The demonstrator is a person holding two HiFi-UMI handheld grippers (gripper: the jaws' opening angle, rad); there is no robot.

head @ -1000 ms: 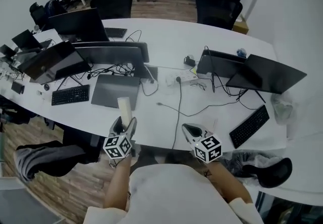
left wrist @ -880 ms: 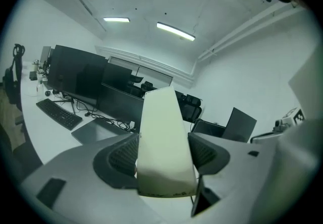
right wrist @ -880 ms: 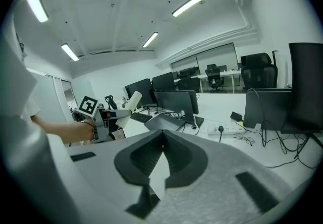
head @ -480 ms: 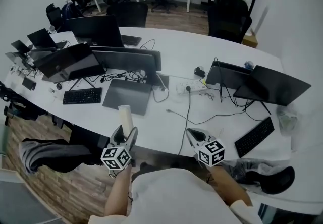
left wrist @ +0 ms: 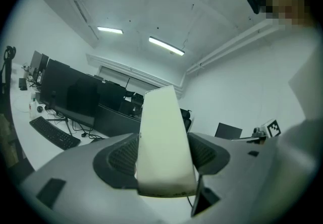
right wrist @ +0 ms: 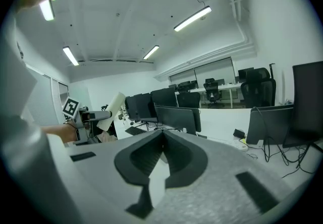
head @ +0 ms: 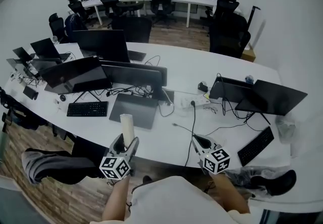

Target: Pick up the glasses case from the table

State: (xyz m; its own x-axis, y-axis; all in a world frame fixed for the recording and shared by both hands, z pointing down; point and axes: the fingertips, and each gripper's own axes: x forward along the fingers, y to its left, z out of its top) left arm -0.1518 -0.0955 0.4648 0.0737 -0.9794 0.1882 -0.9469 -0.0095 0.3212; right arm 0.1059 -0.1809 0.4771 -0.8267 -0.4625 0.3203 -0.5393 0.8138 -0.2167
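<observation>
The glasses case (head: 126, 126) is a cream, elongated box standing up from my left gripper (head: 126, 141), which is shut on its lower end above the table's near edge. In the left gripper view the case (left wrist: 164, 142) fills the space between the two dark pads (left wrist: 121, 155) and rises toward the ceiling. My right gripper (head: 198, 141) hangs to the right over the same edge, shut with nothing in it; its tips meet in the right gripper view (right wrist: 162, 140), where the case (right wrist: 115, 107) shows at the left.
The long white table (head: 176, 74) carries several monitors (head: 101, 46), a keyboard (head: 87, 109), a grey pad (head: 134, 112), a power strip (head: 194, 102), trailing cables and another keyboard (head: 258, 145) at right. Office chairs (head: 229, 34) stand behind it. A person sits at my lower left (head: 45, 162).
Both grippers have risen off the table's near edge, and the case has come up in the left gripper. The head view now takes in more of the far room.
</observation>
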